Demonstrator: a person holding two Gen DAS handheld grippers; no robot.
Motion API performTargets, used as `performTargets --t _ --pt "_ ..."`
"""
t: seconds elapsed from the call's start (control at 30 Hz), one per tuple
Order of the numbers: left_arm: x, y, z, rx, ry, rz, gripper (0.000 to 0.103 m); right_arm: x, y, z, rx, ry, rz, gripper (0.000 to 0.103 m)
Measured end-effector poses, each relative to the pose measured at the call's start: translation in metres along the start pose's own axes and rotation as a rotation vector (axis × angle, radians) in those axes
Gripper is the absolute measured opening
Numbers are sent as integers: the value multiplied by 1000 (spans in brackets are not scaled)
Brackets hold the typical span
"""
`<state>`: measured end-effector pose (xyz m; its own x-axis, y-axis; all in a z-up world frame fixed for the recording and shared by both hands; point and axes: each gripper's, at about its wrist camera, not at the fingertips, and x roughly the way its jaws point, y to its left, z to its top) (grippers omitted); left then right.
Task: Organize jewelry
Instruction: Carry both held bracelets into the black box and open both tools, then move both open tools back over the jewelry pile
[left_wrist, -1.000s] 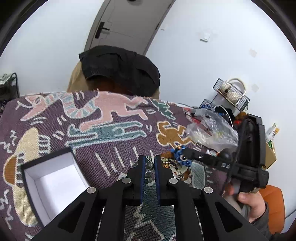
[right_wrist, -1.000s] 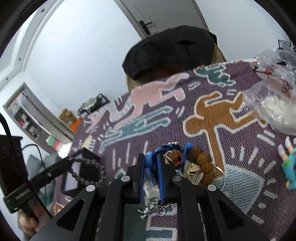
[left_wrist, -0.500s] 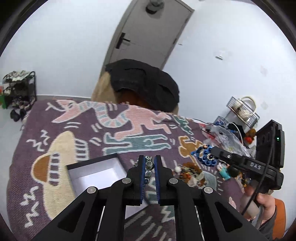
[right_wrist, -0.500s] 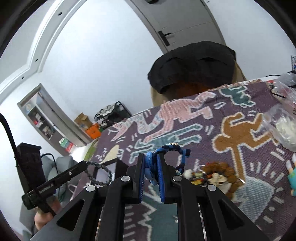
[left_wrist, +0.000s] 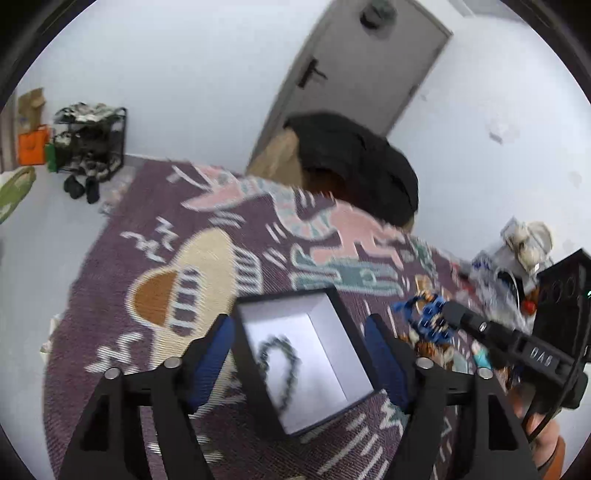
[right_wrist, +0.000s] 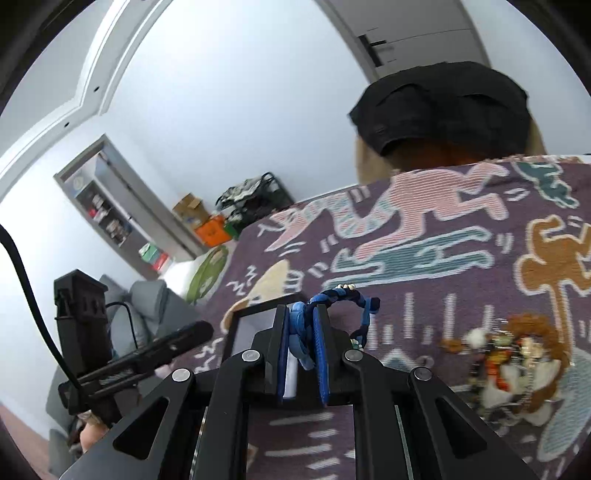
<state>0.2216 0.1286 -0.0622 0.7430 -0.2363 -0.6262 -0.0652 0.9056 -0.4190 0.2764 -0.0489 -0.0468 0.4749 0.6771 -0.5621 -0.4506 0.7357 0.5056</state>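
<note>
My left gripper (left_wrist: 299, 332) is open and empty, held above a black box (left_wrist: 354, 325) with a white inside. A dark beaded bracelet (left_wrist: 279, 365) lies inside the box. My right gripper (right_wrist: 301, 325) is shut on a blue braided bracelet (right_wrist: 340, 297) and holds it above the table; it also shows in the left wrist view (left_wrist: 424, 319) to the right of the box. A pile of mixed jewelry (right_wrist: 517, 358) lies on the patterned purple cloth (right_wrist: 424, 206) to the right. The box edge (right_wrist: 251, 314) shows behind the right fingers.
A chair with a black garment (left_wrist: 354, 166) stands at the table's far side. Clutter with a plastic bag and wire basket (left_wrist: 524, 240) sits at the right end. A shoe rack (left_wrist: 88, 144) and shelves (right_wrist: 110, 218) stand on the floor to the left.
My left gripper has opened and dropped the dark beaded bracelet into the box. My right gripper has lifted the blue bracelet away from the jewelry pile toward the box.
</note>
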Motion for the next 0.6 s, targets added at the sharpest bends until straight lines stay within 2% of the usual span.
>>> performTargets --t 0.33,0.37,0.43,0.47,0.5,0.6 --pt "-27 39 1 -69 -33 73 75 40 41 -3 -33 72 98 16" --pt "-28 39 1 -69 -35 76 75 41 42 -3 -23 76 105 19" --pt "-29 38 2 -58 -43 91 75 43 42 -3 -15 84 115 47" --pt "-30 36 3 -50 -46 94 75 41 40 -3 -8 78 105 67" --pt "-30 34 3 -41 -49 91 75 40 38 -3 -2 64 92 72" --pt "-29 22 5 -10 -57 89 80 28 30 -3 12 38 77 72"
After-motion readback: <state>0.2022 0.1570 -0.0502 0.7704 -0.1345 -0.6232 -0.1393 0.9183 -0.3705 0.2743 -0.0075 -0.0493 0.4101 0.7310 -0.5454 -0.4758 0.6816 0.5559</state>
